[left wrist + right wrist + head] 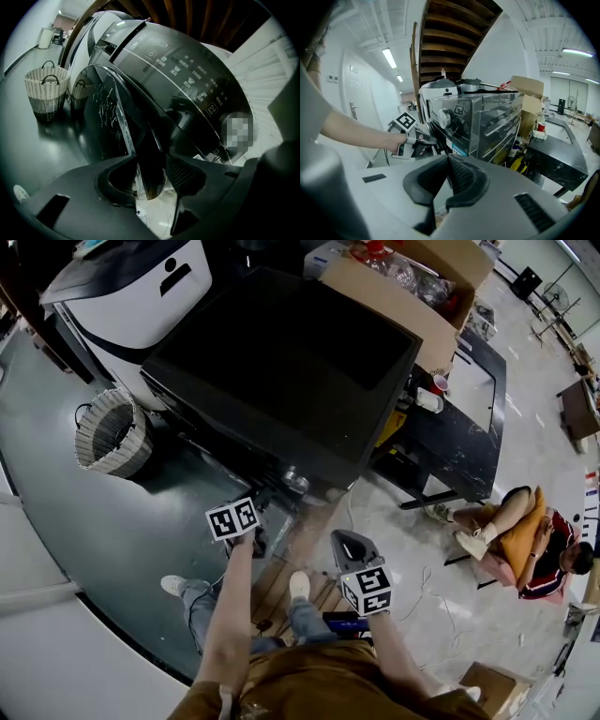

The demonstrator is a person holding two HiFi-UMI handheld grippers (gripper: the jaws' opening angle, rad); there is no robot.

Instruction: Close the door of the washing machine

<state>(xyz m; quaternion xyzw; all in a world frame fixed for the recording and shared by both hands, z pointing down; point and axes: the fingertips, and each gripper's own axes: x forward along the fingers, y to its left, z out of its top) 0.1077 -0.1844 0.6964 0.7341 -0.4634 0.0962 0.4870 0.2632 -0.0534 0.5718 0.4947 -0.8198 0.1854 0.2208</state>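
Note:
The black washing machine fills the middle of the head view; its control panel curves across the left gripper view. Its round dark glass door stands swung open. My left gripper is shut on the door's rim, which runs up between the two jaws. In the head view this gripper sits at the machine's front edge. The right gripper view shows it too, the left gripper at the machine's front. My right gripper is shut on nothing and hangs back from the machine.
A wicker basket stands on the dark floor left of the machine, with a second basket behind the first. A cardboard box and a black table lie to the right. A person sits on the floor far right.

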